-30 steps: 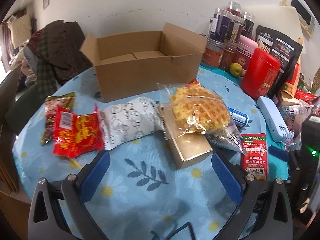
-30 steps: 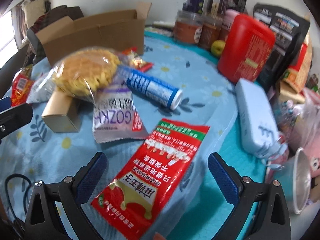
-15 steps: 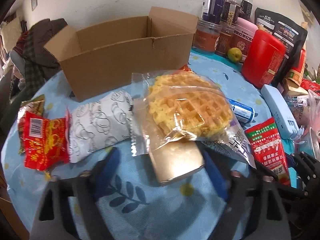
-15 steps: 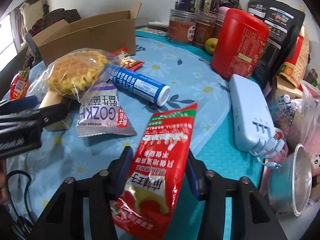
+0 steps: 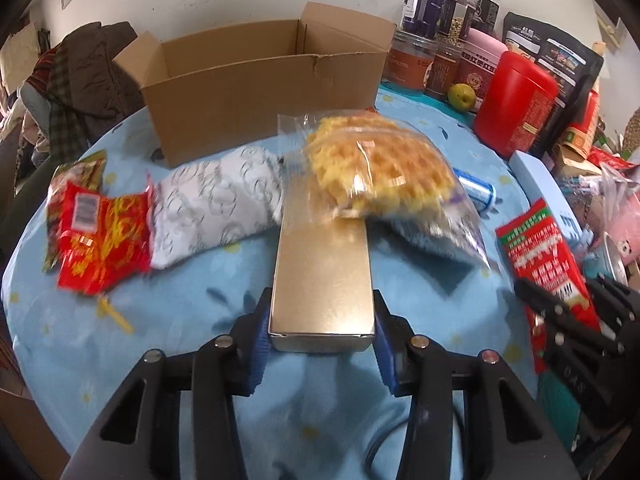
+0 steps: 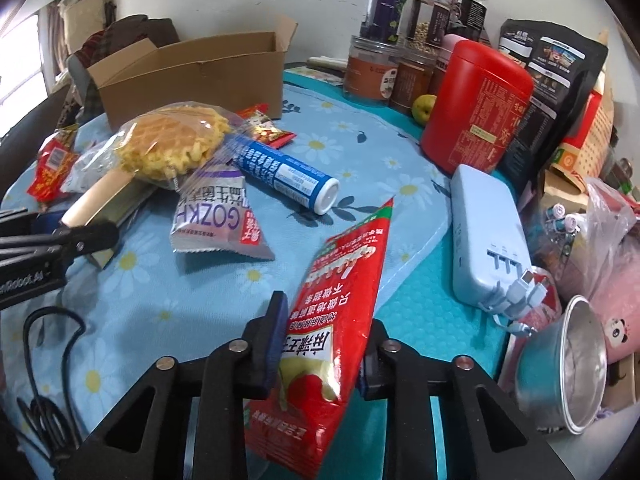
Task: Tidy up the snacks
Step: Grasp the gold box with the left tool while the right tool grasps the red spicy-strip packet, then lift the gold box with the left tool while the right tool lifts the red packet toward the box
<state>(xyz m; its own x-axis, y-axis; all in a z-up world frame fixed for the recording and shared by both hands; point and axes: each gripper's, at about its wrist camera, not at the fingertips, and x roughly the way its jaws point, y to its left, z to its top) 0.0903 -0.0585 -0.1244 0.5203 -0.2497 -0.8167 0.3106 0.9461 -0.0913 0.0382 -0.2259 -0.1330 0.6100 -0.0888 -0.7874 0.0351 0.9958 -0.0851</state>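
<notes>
My left gripper (image 5: 320,332) is shut on the near end of a gold box (image 5: 324,264), which carries a bagged waffle (image 5: 376,168) on its far end. My right gripper (image 6: 324,344) is shut on a red sauce packet (image 6: 336,320) and holds it tilted up off the cloth. An open cardboard box (image 5: 264,80) stands behind the snacks. A white pillow pack (image 5: 216,208) and a red packet (image 5: 100,236) lie left of the gold box. A blue tube (image 6: 284,172) and a GOZKH pouch (image 6: 216,220) lie in the right wrist view.
A red canister (image 6: 476,104), jars (image 6: 372,68), a green fruit (image 6: 424,108) and dark bags (image 6: 552,76) line the back right. A light blue power bank (image 6: 488,236) and a metal cup (image 6: 568,364) sit at the right. A black cable (image 6: 44,360) lies near left.
Both grippers have closed: the left on the gold box, the right on the red sauce packet, which has lifted off the cloth. The waffle bag shifted with the box.
</notes>
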